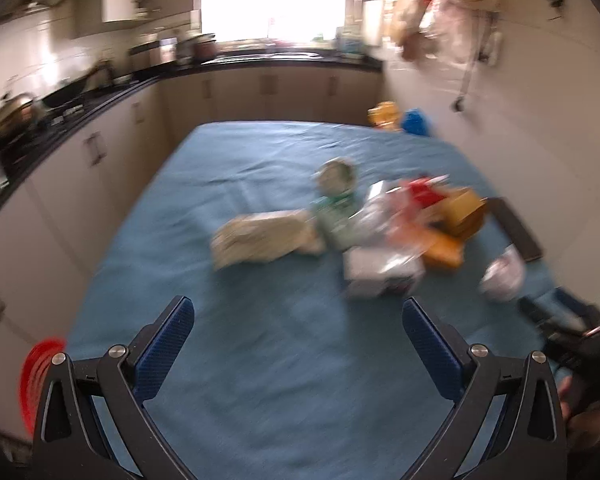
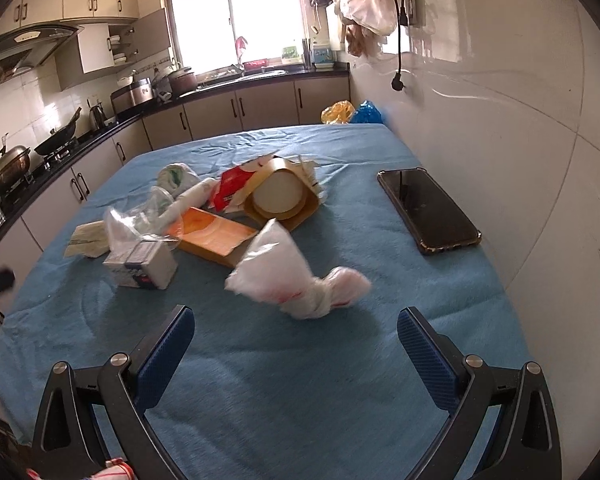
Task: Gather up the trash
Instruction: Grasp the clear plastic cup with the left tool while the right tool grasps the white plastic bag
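Trash (image 2: 220, 216) lies heaped mid-bench (image 2: 260, 380) on blue cloth; knotted white bag (image 2: 300, 280) nearest right claw (image 2: 296, 332); both claws spread wide, empty; left claw (image 1: 298, 324) view blurred.

left wrist – low, facing window | right wrist – same heading | shared: trash pile (image 1: 380, 228) (image 2: 228, 216)

Your daylight comes from the window (image 2: 236, 20), blown out to white in both views. The left wrist view is smeared with motion blur; the right is sharper. Glare streaks the wall (image 2: 500, 92). Fisheye bending and dark corners frame each picture.
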`<control>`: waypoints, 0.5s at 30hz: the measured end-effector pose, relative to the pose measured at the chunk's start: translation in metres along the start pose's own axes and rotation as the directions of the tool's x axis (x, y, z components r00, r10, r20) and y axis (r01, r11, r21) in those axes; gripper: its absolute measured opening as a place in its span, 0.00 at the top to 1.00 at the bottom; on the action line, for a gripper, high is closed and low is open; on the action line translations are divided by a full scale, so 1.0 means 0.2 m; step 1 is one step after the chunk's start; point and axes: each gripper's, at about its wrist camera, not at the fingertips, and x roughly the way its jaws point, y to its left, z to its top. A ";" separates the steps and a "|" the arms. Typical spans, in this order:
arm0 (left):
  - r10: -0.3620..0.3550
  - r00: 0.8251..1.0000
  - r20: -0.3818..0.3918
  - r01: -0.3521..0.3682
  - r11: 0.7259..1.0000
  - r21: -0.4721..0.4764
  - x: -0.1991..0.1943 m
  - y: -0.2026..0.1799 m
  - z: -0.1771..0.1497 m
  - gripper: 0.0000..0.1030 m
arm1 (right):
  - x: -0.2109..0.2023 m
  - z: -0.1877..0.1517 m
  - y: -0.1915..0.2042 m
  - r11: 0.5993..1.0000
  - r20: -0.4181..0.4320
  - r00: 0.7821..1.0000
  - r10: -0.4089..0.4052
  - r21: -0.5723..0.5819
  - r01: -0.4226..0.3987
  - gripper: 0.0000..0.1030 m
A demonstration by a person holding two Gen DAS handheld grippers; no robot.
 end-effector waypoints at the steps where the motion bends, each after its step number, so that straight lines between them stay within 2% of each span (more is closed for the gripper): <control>1: -0.028 0.999 -0.015 0.029 0.999 0.014 0.05 -0.03 0.05 0.00 | 0.02 0.01 -0.01 1.000 -0.004 1.000 0.002 0.003 -0.002 0.00; 5: -0.132 0.987 -0.097 0.134 0.991 0.011 0.25 -0.11 0.18 0.00 | 0.07 0.03 -0.06 0.999 -0.027 0.999 0.032 0.019 -0.031 0.00; 7: -0.192 0.971 -0.143 0.191 0.981 -0.023 0.37 -0.14 0.23 0.00 | 0.09 0.04 -0.07 0.998 -0.039 0.997 0.060 0.032 -0.059 0.00; 8: -0.232 0.957 -0.172 0.227 0.973 -0.046 0.44 -0.15 0.26 0.00 | 0.10 0.05 -0.07 0.997 -0.039 0.997 0.067 0.032 -0.066 0.00; 10: -0.269 0.941 -0.205 0.258 0.963 -0.077 0.54 -0.16 0.30 0.00 | 0.12 0.06 -0.07 0.998 -0.037 0.997 0.066 0.012 -0.066 0.00; 15: -0.276 0.924 -0.266 0.264 0.961 -0.081 0.70 -0.23 0.31 0.00 | 0.21 0.09 -0.04 0.996 -0.051 0.997 0.064 -0.054 -0.067 0.00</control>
